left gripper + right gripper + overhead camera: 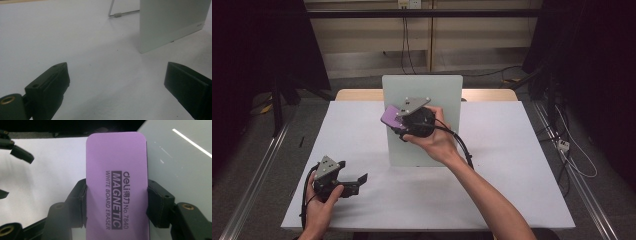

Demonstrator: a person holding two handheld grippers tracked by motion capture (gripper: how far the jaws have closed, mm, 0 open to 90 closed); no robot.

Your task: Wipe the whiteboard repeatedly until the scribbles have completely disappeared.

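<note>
the high view is evenly lit from above: the white bench (492, 175) is bright, while the room's left and right edges sink into near black. soft shadows fall under the person's forearm and beneath the left gripper (354, 182) at about 5 o'clock. the picture is slightly soft and grainy. in the left gripper view the light is dim and greyish, the near fingers (50, 87) blurred. in the right gripper view a glare streak crosses the whiteboard (190, 142) at 2 o'clock; the purple eraser (116, 182) is sharp, its print readable.
</note>
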